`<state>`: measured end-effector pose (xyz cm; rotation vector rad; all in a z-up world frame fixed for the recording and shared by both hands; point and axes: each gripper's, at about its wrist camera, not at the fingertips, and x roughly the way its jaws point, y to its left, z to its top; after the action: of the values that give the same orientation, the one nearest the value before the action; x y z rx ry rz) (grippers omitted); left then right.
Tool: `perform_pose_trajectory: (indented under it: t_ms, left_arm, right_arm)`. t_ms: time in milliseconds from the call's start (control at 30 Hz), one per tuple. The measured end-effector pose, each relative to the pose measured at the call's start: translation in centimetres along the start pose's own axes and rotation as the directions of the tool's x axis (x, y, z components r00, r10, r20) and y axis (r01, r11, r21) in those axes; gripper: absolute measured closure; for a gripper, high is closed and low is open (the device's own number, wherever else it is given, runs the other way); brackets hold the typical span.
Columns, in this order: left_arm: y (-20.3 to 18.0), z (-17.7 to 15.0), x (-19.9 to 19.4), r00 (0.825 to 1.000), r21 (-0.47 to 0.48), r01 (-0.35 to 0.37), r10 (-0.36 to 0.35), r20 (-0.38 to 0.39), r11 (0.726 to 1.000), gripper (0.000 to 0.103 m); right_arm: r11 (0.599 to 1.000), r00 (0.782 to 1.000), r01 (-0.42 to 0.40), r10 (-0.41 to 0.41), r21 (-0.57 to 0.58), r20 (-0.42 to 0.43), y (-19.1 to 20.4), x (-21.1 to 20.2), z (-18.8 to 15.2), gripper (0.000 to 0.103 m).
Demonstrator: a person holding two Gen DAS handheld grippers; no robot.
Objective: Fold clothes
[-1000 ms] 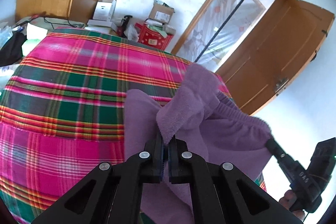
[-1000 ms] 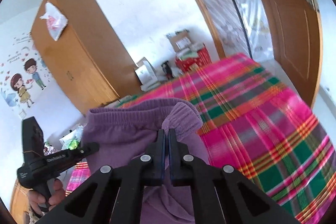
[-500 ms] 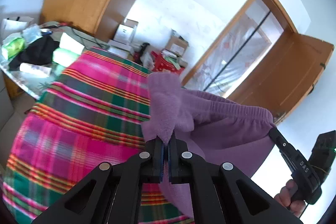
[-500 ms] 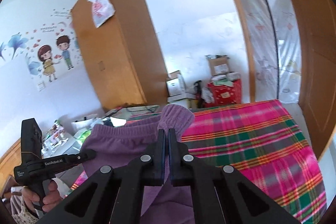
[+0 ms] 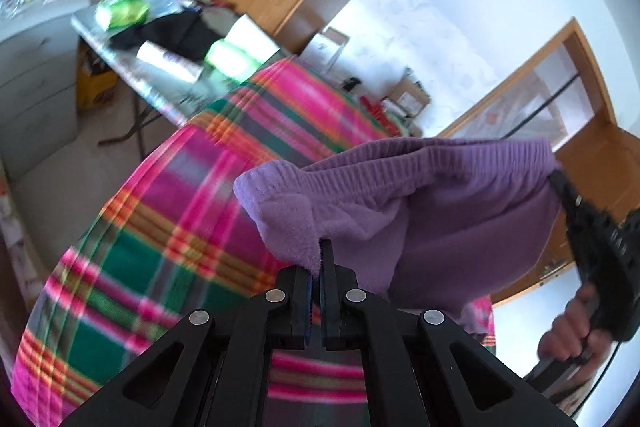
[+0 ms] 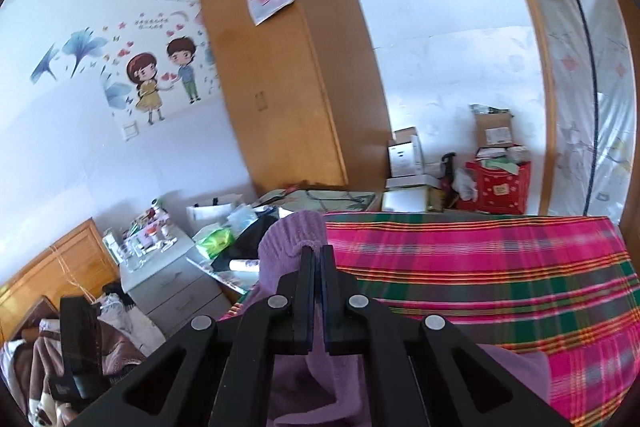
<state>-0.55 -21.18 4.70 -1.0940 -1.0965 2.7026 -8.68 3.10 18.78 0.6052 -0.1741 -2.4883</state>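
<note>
A purple garment [image 5: 440, 211] was held aloft over the plaid bedspread [image 5: 168, 235], its waistband stretched between the left gripper [image 5: 318, 259] and right gripper [image 6: 316, 259], both clenched on the cloth.

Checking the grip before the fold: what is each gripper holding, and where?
Both hold the purple fleece garment by its ribbed elastic waistband: left gripper at one end, right gripper at the other.

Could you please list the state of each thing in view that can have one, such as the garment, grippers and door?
Purple garment: lifted, stretched by its waistband between both grippers.
Left gripper: shut on the garment.
Right gripper: shut on the garment.
Wardrobe: doors closed.
Wooden door: open.
Plaid bedspread: spread flat.
</note>
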Motion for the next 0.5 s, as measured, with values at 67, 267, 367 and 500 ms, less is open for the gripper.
perform_pose_trajectory:
  t_ms: [67, 267, 367, 500]
  left_arm:
    - [0.6, -0.5, 0.2, 1.000, -0.005, -0.011, 0.011, -0.015, 1.000, 0.100]
    - [1.6, -1.5, 0.5, 0.999, 0.023, -0.039, 0.040, -0.036, 0.999, 0.100]
    - [2.4, -1.7, 0.8, 0.997, 0.018, -0.052, 0.053, -0.051, 0.998, 0.100]
    - [3.0, -1.9, 1.0, 0.996, 0.012, -0.060, 0.061, -0.061, 0.998, 0.100]
  right_arm:
    - [1.000, 1.000, -0.018, 0.018, 0.000, -0.013, 0.9, 1.3, -0.1, 0.100]
    - [0.999, 0.998, -0.041, 0.042, 0.012, -0.039, 2.4, 4.3, 0.1, 0.100]
    - [0.997, 0.996, -0.062, 0.064, 0.041, -0.059, 2.7, 5.9, 0.7, 0.100]
    - [0.994, 0.991, -0.087, 0.092, 0.060, -0.093, 3.2, 8.3, 1.0, 0.100]
